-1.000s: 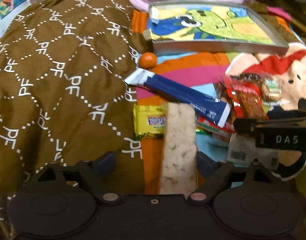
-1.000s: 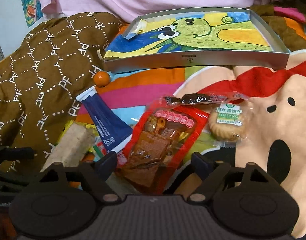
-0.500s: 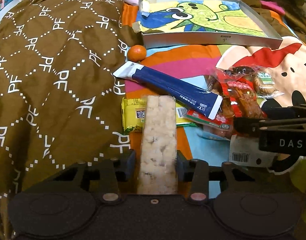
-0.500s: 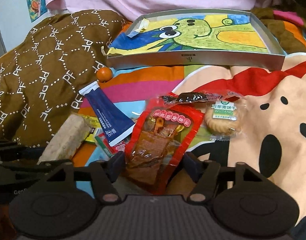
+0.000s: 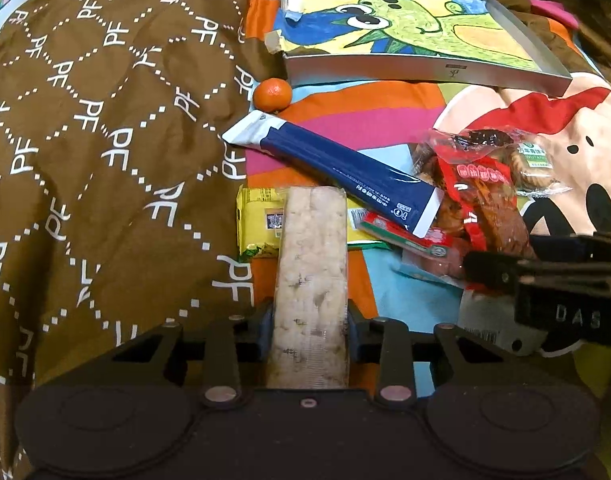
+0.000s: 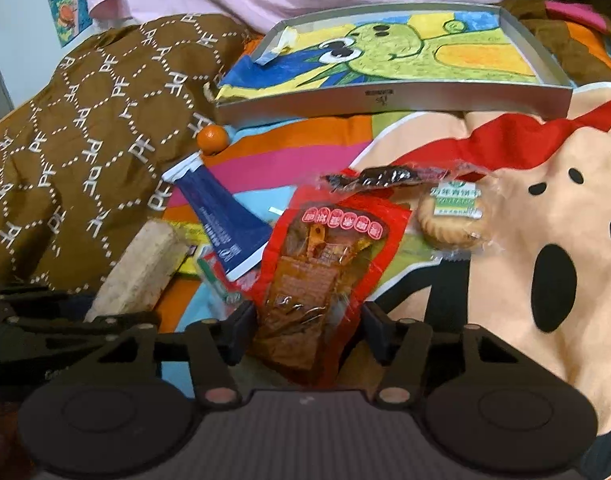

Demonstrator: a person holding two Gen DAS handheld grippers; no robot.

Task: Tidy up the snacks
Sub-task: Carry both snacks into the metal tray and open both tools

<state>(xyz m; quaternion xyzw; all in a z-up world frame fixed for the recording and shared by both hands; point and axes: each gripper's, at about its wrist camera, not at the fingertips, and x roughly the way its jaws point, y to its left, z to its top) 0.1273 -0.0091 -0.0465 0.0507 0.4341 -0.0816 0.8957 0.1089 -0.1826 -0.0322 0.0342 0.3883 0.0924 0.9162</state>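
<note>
Rice bar (image 5: 311, 264): one pale, bumpy puffed-grain bar in clear wrap, lying lengthwise on the bed; the left claw (image 5: 310, 330) has just been closing and now pinches its near end from both sides.
Red pouch (image 6: 325, 264): one red packet with a clear window showing brown contents, a row of round pink label marks I cannot read; the right claw (image 6: 307, 326) has just been closing, its pads pressing the pouch's sides.
Blue packet (image 5: 337, 172): one long navy wrapper with white ends, print too small to read.
Yellow packet (image 5: 259, 222): one, partly under the rice bar.
Biscuit (image 6: 453, 220): one round biscuit, green label reading "WUTANG".
Orange (image 5: 272, 95): one small fruit.
Tray (image 6: 385, 98): one grey tray lined with a green cartoon drawing.
Brown quilt (image 5: 85, 140): repeated "PF" letters.
</note>
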